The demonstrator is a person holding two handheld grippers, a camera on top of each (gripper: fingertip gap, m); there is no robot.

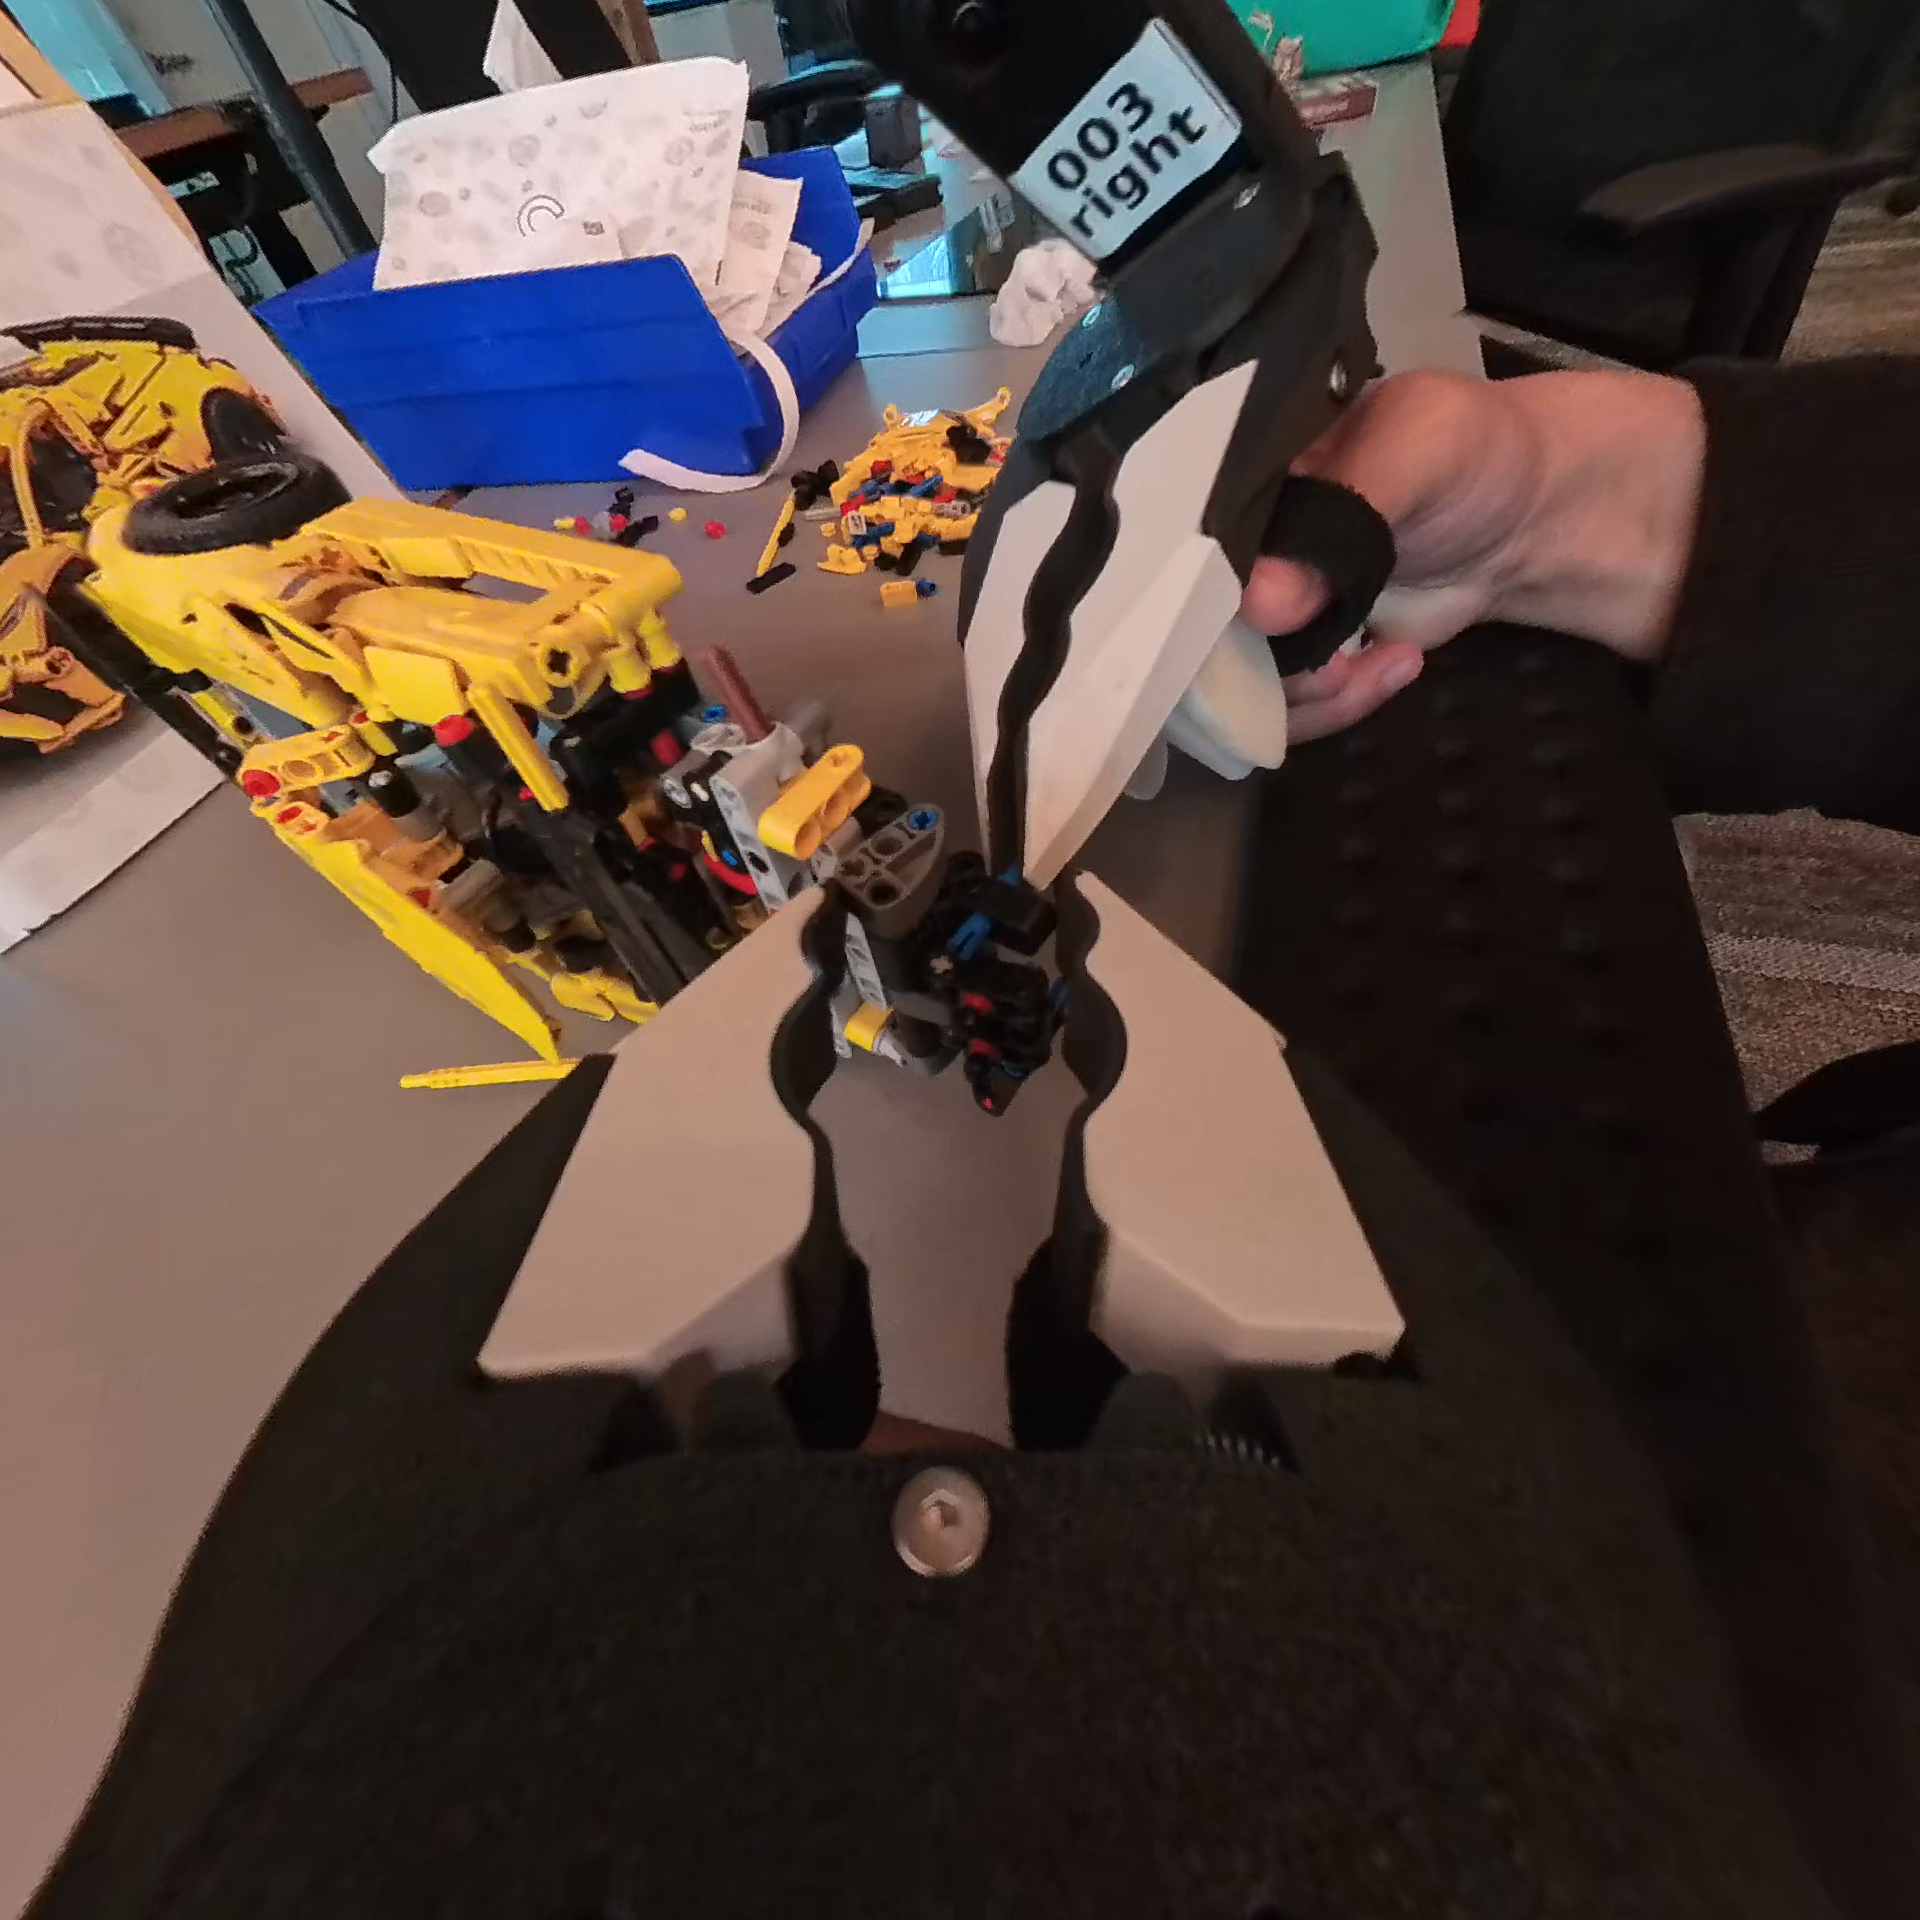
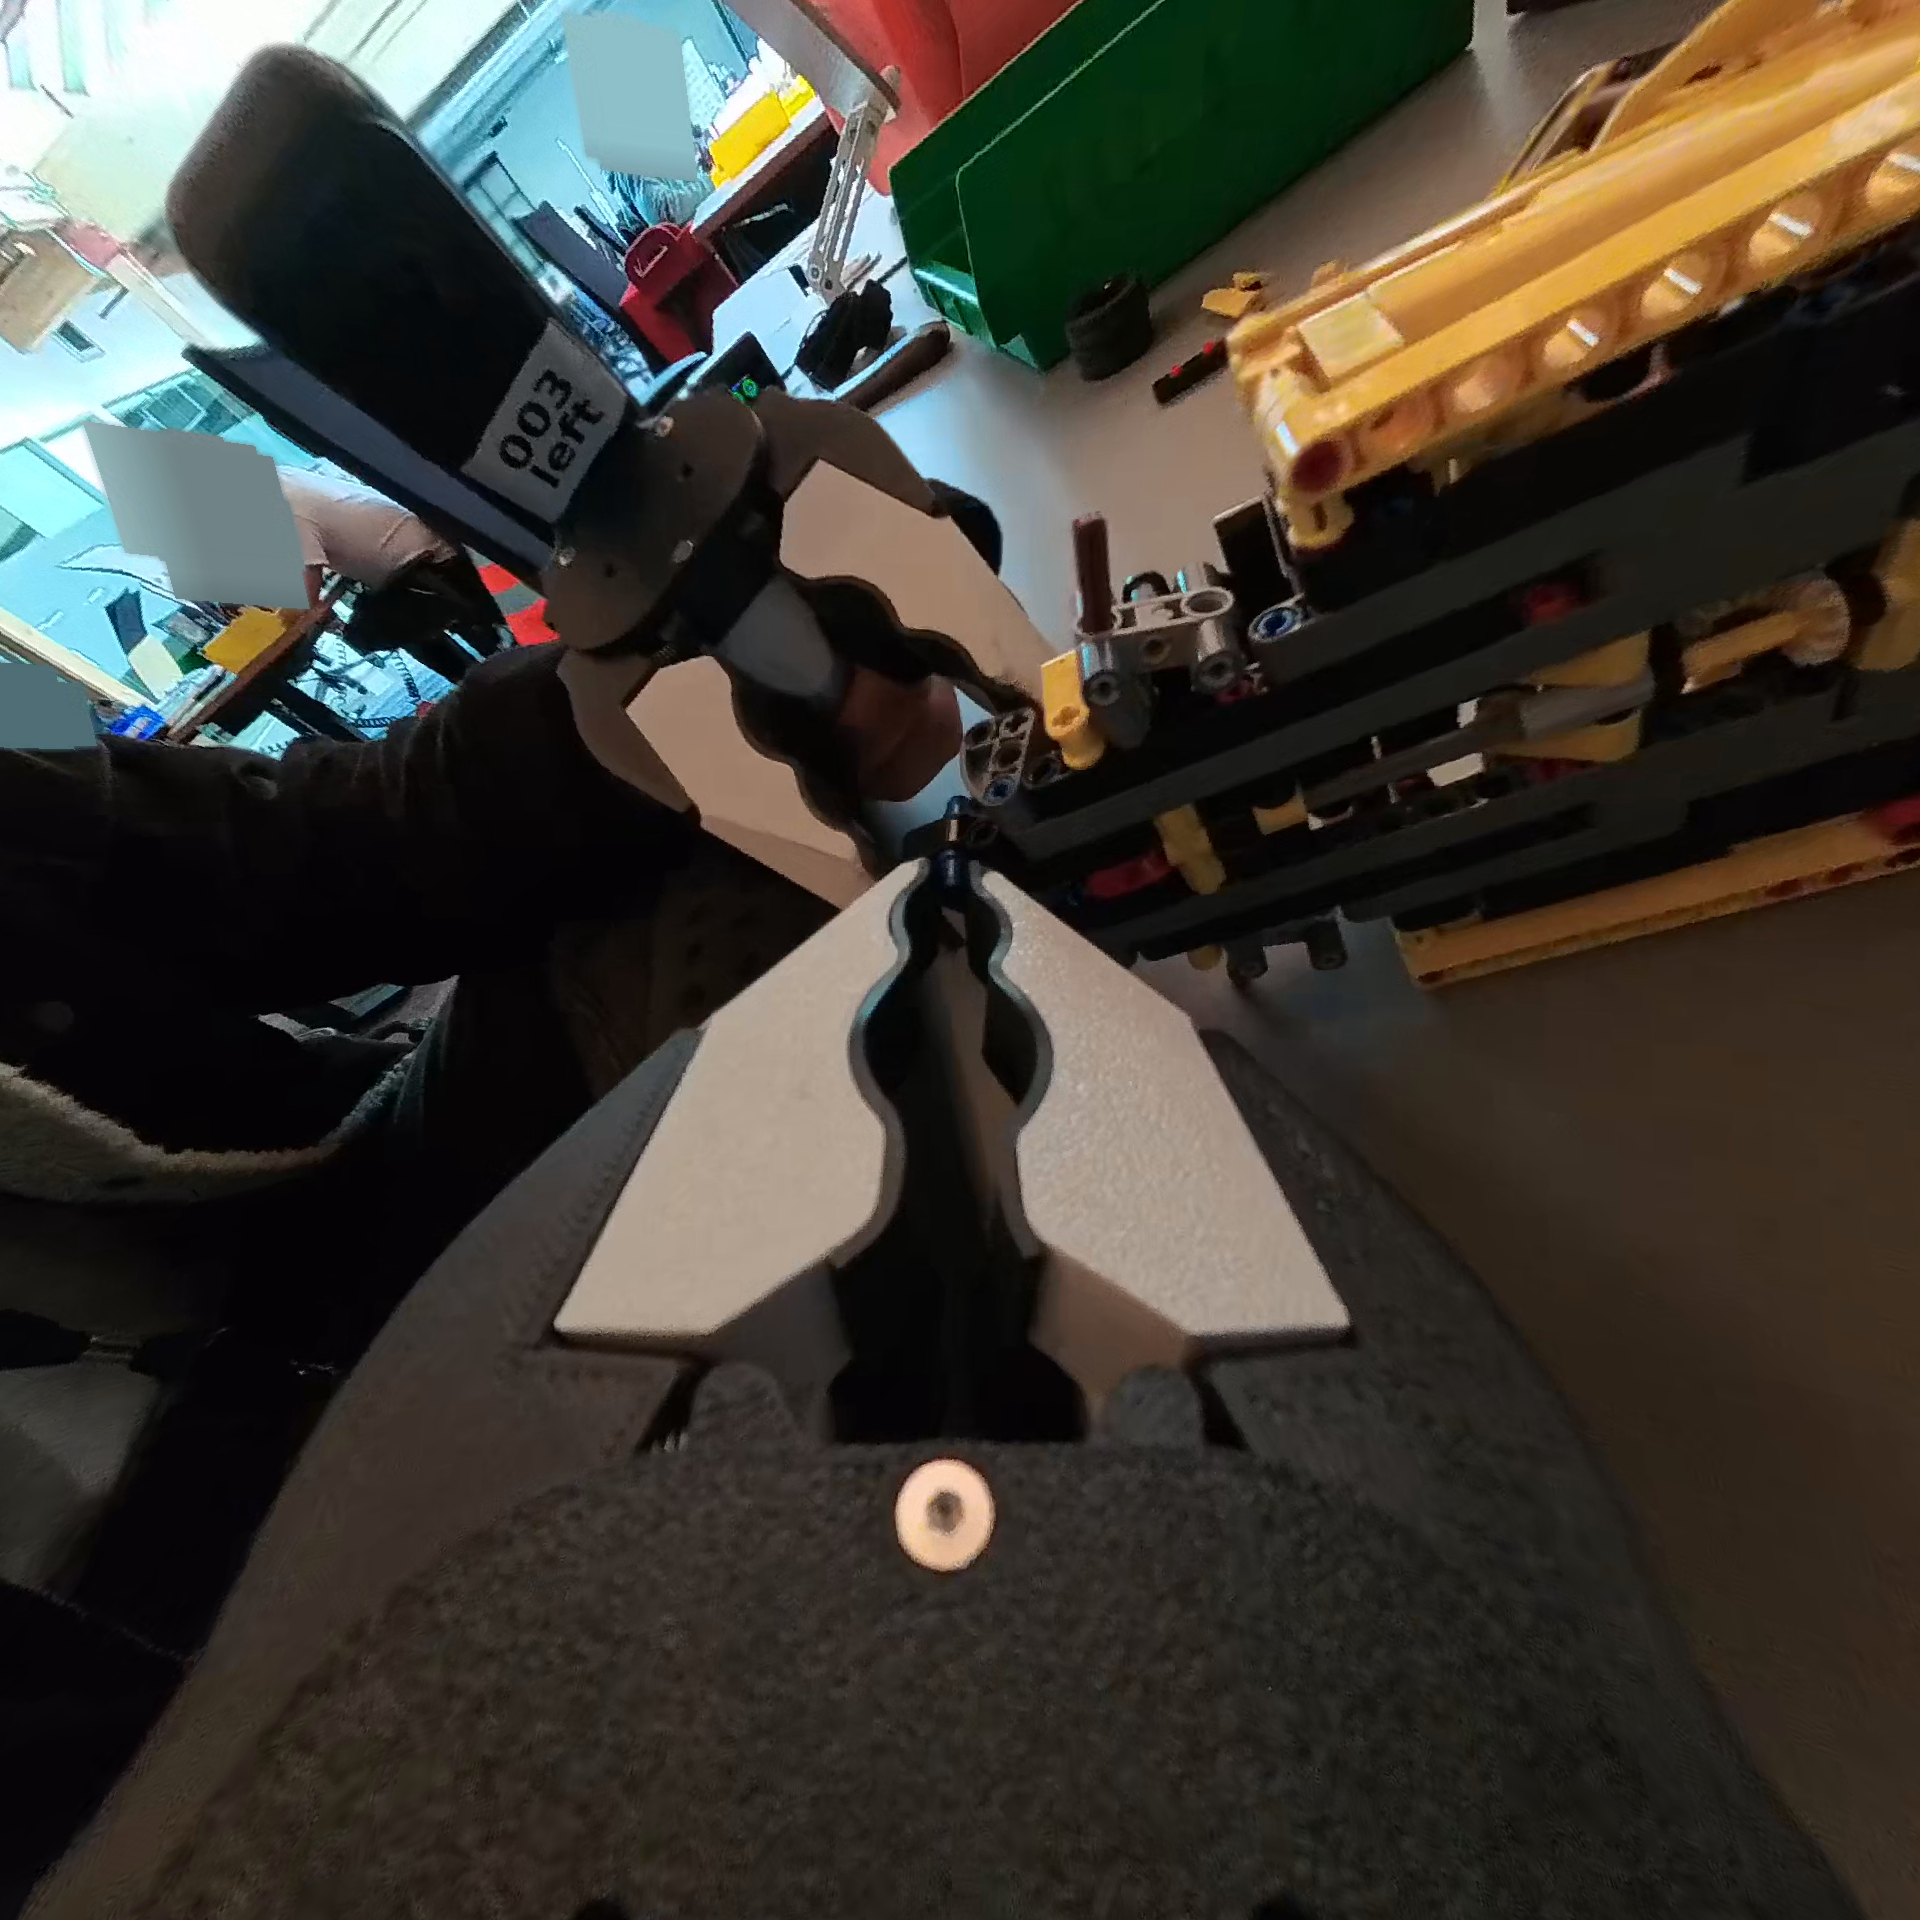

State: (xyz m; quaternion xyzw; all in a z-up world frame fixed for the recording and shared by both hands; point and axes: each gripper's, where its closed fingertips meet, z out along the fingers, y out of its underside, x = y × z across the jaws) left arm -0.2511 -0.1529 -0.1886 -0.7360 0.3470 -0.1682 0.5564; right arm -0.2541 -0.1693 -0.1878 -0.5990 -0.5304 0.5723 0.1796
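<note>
Right now, by parts:
Left gripper: the left gripper [image 1: 940,935] has pale grey fingers with black wavy inner pads, spread about the near end of the brick model [image 1: 499,748]; its fingertips flank a dark cluster of black, grey, blue and red pieces without clearly pressing on them.
Right gripper: the right gripper [image 2: 951,878] is pressed nearly together, pinching a small blue pin [image 2: 951,864] at the very tips, right at the corner of the model's end.
Hand: a hand [image 1: 1496,530] in a dark sleeve holds the right gripper's handle, a black strap over one finger.
Labels: each gripper body carries a white sticker with dark print.
Brick model: a long yellow and black build of studless beams with round holes, lying on its side on the grey tabletop [image 1: 260,1195], with a black tyre on top.
Loose bricks: a heap of small yellow, black, red and blue pieces [image 1: 904,488] lies beyond the model.
Blue bin: a plastic bin [image 1: 561,364] holds crumpled white printed paper bags.
Green bin: a green plastic bin [image 2: 1174,145] stands farther back; what it holds is hidden.
Printed sheet: a picture of a yellow car [image 1: 94,499] lies at the left edge.
</note>
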